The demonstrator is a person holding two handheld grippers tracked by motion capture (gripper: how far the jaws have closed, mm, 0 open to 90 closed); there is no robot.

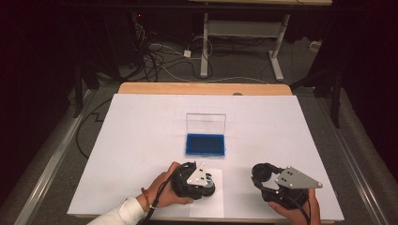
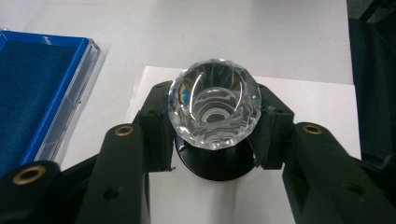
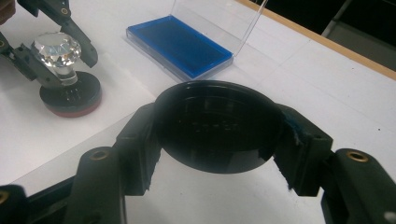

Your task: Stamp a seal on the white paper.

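Note:
A stamp with a faceted clear crystal knob (image 2: 215, 109) and a round black base (image 2: 214, 164) stands on a small white sheet (image 2: 308, 107). My left gripper (image 2: 215, 128) is shut on the knob, one pad on each side. In the right gripper view the stamp (image 3: 60, 58) stands at the upper left, its base rimmed red. My right gripper (image 3: 217, 140) is shut on a round black cap (image 3: 217, 123), open side facing the camera. In the high view the left gripper (image 1: 206, 180) and right gripper (image 1: 263, 174) sit near the table's front edge.
A flat case with a blue pad (image 1: 205, 144) lies open mid-table, its clear lid (image 1: 205, 123) standing upright behind it. It lies just left of the stamp in the left gripper view (image 2: 32, 93). A white sheet (image 1: 141, 131) covers the wooden table (image 1: 202, 88).

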